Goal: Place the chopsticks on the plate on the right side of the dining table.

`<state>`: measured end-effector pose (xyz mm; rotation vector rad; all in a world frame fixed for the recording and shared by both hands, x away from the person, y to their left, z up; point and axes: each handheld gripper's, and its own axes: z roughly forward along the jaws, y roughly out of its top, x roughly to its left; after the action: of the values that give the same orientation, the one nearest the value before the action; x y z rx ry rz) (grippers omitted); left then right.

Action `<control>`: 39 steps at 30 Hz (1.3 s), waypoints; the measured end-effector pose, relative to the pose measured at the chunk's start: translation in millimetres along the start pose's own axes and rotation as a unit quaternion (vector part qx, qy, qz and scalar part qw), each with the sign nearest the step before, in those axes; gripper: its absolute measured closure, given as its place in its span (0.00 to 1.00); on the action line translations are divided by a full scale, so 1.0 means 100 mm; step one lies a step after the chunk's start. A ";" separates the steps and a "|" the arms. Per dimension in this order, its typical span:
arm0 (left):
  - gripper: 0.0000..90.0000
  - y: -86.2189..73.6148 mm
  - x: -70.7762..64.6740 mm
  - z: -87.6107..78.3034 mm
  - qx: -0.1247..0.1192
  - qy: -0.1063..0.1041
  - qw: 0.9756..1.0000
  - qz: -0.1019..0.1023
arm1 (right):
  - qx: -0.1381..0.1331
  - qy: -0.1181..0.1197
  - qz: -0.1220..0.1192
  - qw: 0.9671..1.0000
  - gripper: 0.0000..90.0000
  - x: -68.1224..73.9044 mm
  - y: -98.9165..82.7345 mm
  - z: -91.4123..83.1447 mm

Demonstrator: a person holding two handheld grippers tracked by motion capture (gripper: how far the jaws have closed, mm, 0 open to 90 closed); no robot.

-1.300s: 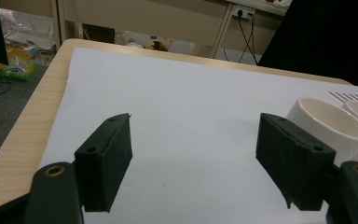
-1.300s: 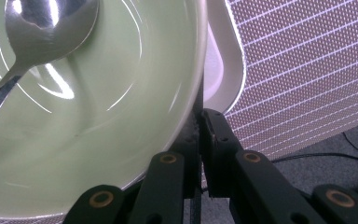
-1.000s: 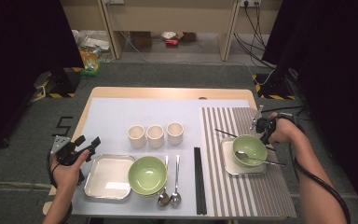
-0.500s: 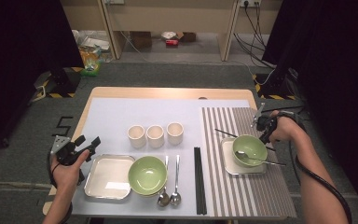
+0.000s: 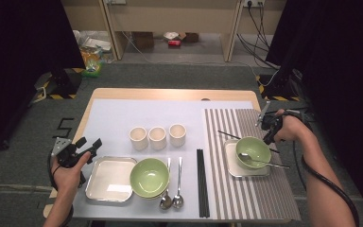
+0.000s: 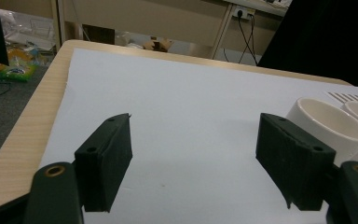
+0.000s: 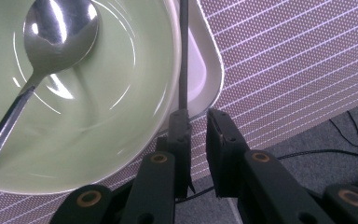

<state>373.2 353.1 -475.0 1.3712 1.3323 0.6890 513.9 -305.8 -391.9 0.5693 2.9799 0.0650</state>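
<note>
Right tongs (image 7: 196, 154) newly parted beside the chopstick (image 7: 183, 56), gripping nothing; left tongs (image 6: 205, 163) released, unmoved.

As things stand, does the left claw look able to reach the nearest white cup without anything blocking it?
Probably yes. The left claw stands open at the table's left edge, and bare white mat lies between it and the nearest white cup. The steel tray sits off to the side of that path.

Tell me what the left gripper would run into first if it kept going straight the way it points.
Probably nothing soon: the left gripper, jaws wide open, points across the bare white mat toward the table's far edge. The nearest cream cup sits off to its right, likely just outside the line; depth is uncertain.
</note>
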 end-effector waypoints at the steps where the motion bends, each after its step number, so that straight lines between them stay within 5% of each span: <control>1: 0.29 0.00 0.00 0.00 0.000 0.000 1.000 0.000 | -0.002 0.000 0.002 1.000 0.89 0.00 0.00 -0.01; 10: 0.29 0.00 0.01 0.00 0.000 0.001 1.000 0.001 | -0.006 -0.004 0.028 1.000 0.87 0.00 0.02 -0.07; 15: 0.29 0.00 0.00 0.00 0.000 0.000 1.000 0.001 | -0.012 -0.010 0.013 1.000 0.87 -0.02 0.03 -0.09; 27: 0.29 0.00 0.00 0.00 0.000 0.000 1.000 0.001 | -0.018 -0.019 0.020 0.999 0.87 -0.03 0.04 -0.13; 39: 0.29 0.00 0.00 0.00 0.000 0.000 1.000 0.001 | -0.055 -0.028 0.043 0.997 0.88 -0.02 0.07 -0.18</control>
<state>373.2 353.2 -474.9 1.3715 1.3317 0.6912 516.7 -300.5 -373.6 0.6743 2.8759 0.2152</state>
